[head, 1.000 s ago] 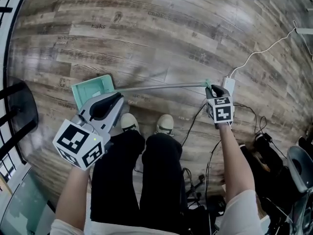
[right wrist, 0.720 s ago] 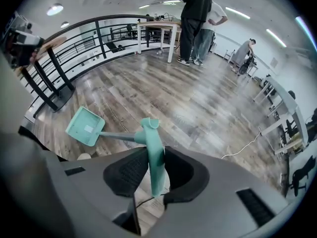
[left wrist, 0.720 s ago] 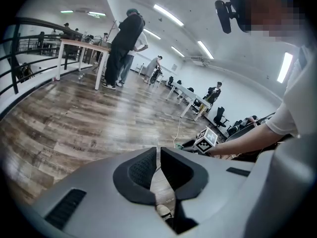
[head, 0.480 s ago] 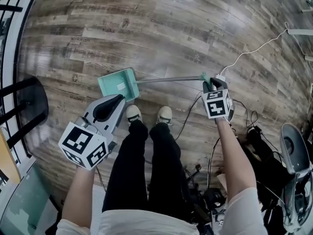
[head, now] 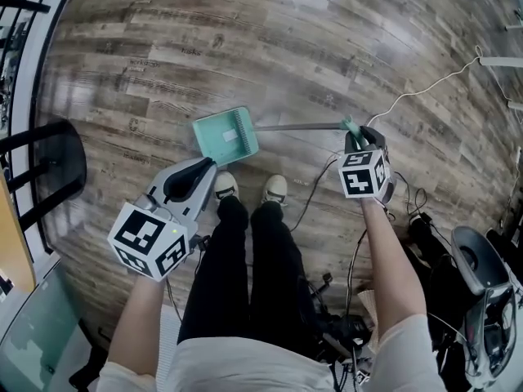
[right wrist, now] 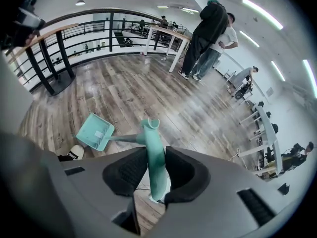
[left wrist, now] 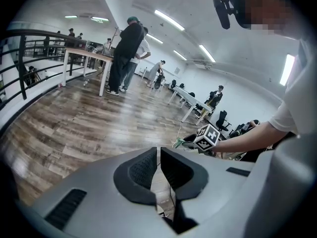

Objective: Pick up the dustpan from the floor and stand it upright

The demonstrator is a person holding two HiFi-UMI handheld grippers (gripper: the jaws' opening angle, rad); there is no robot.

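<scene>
Wood-plank floor (head: 245, 47) lies below the dustpan (head: 226, 135), its teal handle (right wrist: 152, 152) gripped between the right gripper's (head: 359, 140) opening jaws (pan hanging out beyond their tips), while the left gripper's (head: 198, 170) jaws sit nearly together, empty.

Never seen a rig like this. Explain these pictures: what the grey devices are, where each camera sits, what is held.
No robot here: a person stands on a wooden floor and holds a grey two-jaw gripper in each hand. The cubes with black-and-white squares belong to the grippers. The head view looks down from the person's head, over arms, legs and shoes. The other two views ride on the grippers and look along their jaws. The right gripper has the green handle of a long dustpan between its jaws, which are opening slightly; the pan end points left, ahead of the feet. The left gripper has its jaws close together, with nothing in them. Cables lie on the floor at the right.
</scene>
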